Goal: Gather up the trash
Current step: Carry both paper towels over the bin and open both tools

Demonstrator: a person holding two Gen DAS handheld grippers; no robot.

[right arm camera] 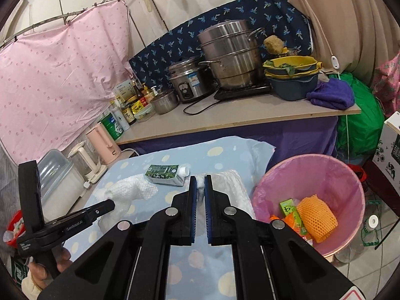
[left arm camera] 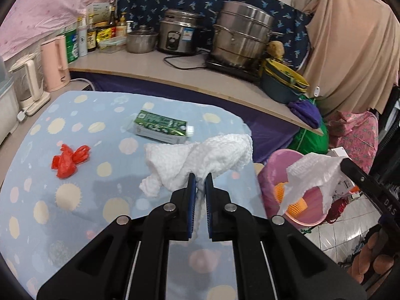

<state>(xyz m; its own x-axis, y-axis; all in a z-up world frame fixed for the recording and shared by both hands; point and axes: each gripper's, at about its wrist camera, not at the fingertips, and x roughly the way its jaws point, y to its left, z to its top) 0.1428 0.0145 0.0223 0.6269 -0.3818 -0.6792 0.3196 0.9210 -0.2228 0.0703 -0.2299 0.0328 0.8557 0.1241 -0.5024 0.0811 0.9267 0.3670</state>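
Two claws, two paper towels! The left claw (left arm camera: 200, 182) is clamped shut on a crumpled white paper towel (left arm camera: 207, 157), lifted above the blue spotted tabletop (left arm camera: 75, 200), its bulk bunched past the fingertips and a tail dangling between the jaws. The right claw (right arm camera: 200, 183) is pinched tight too, on a second paper towel (left arm camera: 312, 175) hanging near the pink bin (right arm camera: 325, 172). Featherlight, limp stuff, I'd say; it won't slip, but it may tear or snag, so a pinch on a thick fold suits best.

Two pieces wait on the tabletop. The green carton (left arm camera: 162, 127) lies flat, long axis running left to right, white cap towards the bin: probably light, crushable, best taken across its narrow sides. The red plastic scrap (left arm camera: 70, 160) sits well apart, soft and knotted.
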